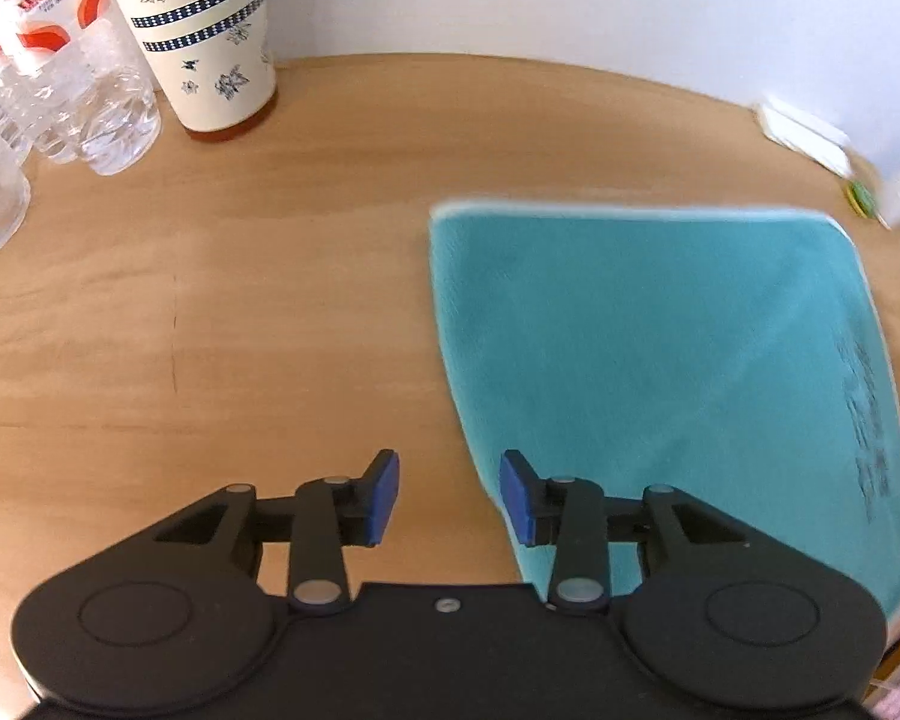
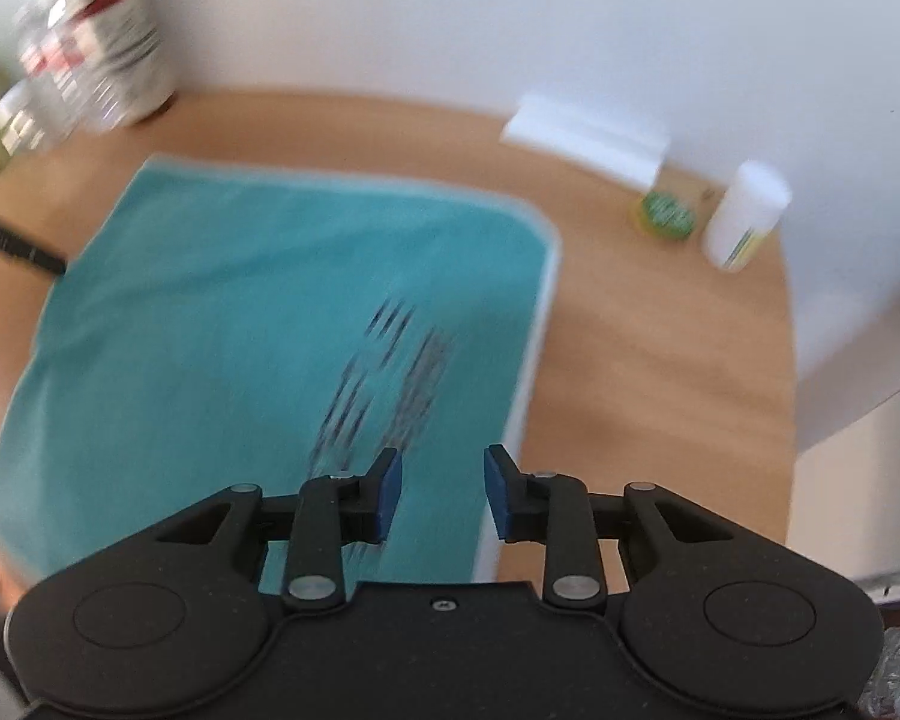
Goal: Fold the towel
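Note:
A teal towel (image 1: 660, 360) with a pale hem and dark printed marks lies flat on the wooden table (image 1: 240, 300). My left gripper (image 1: 449, 495) is open above the towel's near left edge, its right finger over the cloth and its left finger over bare wood. In the right wrist view, which is blurred, the same towel (image 2: 258, 324) fills the left and middle. My right gripper (image 2: 443, 495) is open over the towel's near right side, close to the white hem. Neither gripper holds anything.
Clear plastic water bottles (image 1: 60, 90) and a tall floral paper cup (image 1: 210, 42) stand at the table's far left. At the far right are a white box (image 2: 588, 135), a green-lidded jar (image 2: 666, 213) and a white bottle (image 2: 741, 213). A white wall runs behind.

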